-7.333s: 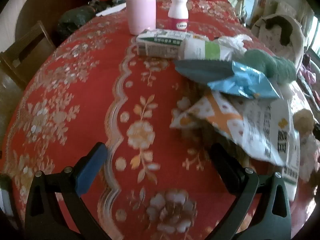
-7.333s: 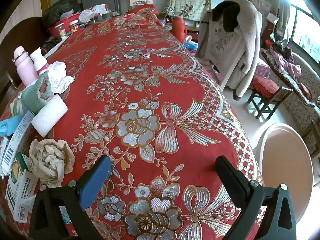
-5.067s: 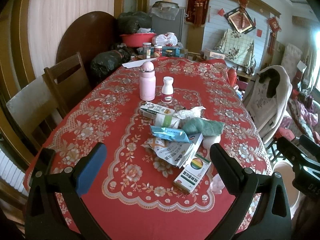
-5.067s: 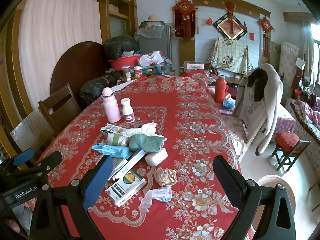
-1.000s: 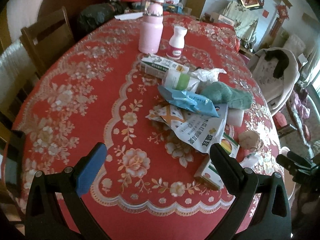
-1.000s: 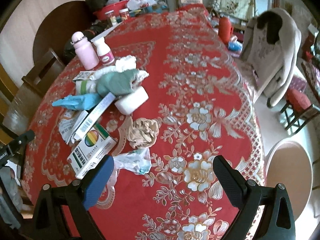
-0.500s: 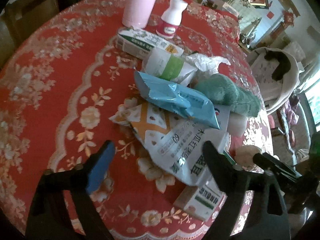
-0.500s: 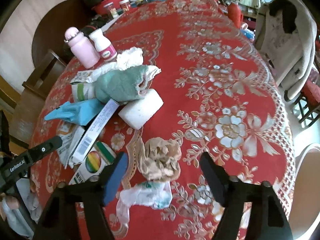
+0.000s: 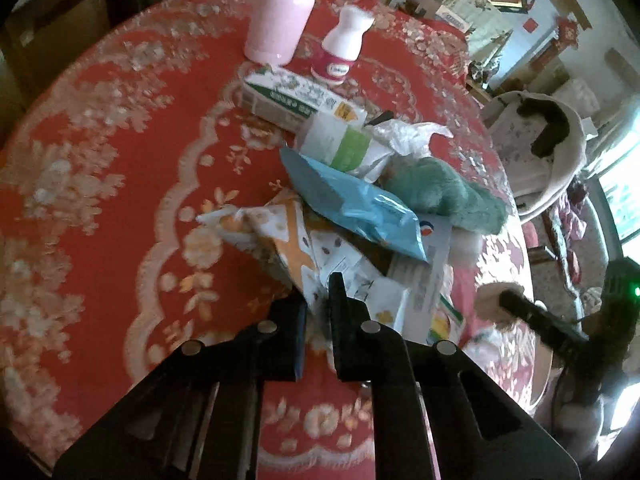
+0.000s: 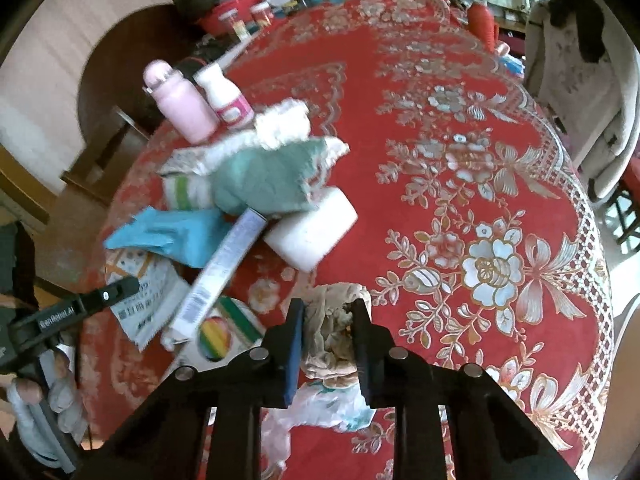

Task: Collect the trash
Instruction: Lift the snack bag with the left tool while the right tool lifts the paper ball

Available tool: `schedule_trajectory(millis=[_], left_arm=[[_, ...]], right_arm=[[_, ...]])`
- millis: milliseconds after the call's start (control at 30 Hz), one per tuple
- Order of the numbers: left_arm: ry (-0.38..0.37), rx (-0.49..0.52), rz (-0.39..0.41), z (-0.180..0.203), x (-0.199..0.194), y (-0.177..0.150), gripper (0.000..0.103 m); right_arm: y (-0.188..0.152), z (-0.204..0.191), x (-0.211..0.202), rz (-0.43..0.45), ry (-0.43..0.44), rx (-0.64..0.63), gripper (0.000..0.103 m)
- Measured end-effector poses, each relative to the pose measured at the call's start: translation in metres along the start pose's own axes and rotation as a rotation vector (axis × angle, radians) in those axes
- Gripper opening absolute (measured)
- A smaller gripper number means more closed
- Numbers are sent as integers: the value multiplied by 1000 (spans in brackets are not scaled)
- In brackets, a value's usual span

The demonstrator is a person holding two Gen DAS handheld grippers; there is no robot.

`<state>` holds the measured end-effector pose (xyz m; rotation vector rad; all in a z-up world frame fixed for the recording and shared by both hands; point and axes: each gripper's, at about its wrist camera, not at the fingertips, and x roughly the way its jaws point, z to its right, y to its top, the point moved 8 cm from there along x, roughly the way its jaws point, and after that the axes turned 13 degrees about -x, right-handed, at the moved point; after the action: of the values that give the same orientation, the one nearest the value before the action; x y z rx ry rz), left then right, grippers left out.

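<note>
A heap of trash lies on the red flowered tablecloth (image 9: 100,208). My left gripper (image 9: 318,300) is shut on the near edge of a white and orange printed wrapper (image 9: 280,236). Behind it lie a blue foil bag (image 9: 352,204), a green cloth (image 9: 444,196) and a green and white carton (image 9: 292,100). My right gripper (image 10: 327,312) is shut on a crumpled brown paper ball (image 10: 332,332), which rests on the cloth. A clear plastic wrapper (image 10: 320,404) lies just under it. The right gripper also shows in the left wrist view (image 9: 536,320).
A pink flask (image 9: 280,12) and a white bottle (image 9: 340,52) stand behind the heap. A white block (image 10: 312,236), a long box (image 10: 224,268) and a rainbow-marked box (image 10: 216,336) lie by the paper ball. A chair with a coat (image 10: 580,72) stands at the right.
Both grippers have dropped to the table and shut: the left on the printed wrapper, the right on the brown paper ball. Half a second ago both were open above the heap.
</note>
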<state>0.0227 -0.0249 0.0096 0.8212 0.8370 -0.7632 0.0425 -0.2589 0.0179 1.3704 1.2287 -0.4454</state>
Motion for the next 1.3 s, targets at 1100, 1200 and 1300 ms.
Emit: schedule_trajectory(millis=[1100, 1200, 1300], left_arm=[[48, -42, -25, 0, -20, -101, 47], [62, -85, -39, -18, -16, -103, 48], [83, -108, -47, -31, -12, -102, 49]], right_arm=[[-65, 92, -93, 21, 7, 59, 22], [-60, 80, -87, 12, 16, 31, 22], [-58, 74, -82, 7, 23, 21, 22]])
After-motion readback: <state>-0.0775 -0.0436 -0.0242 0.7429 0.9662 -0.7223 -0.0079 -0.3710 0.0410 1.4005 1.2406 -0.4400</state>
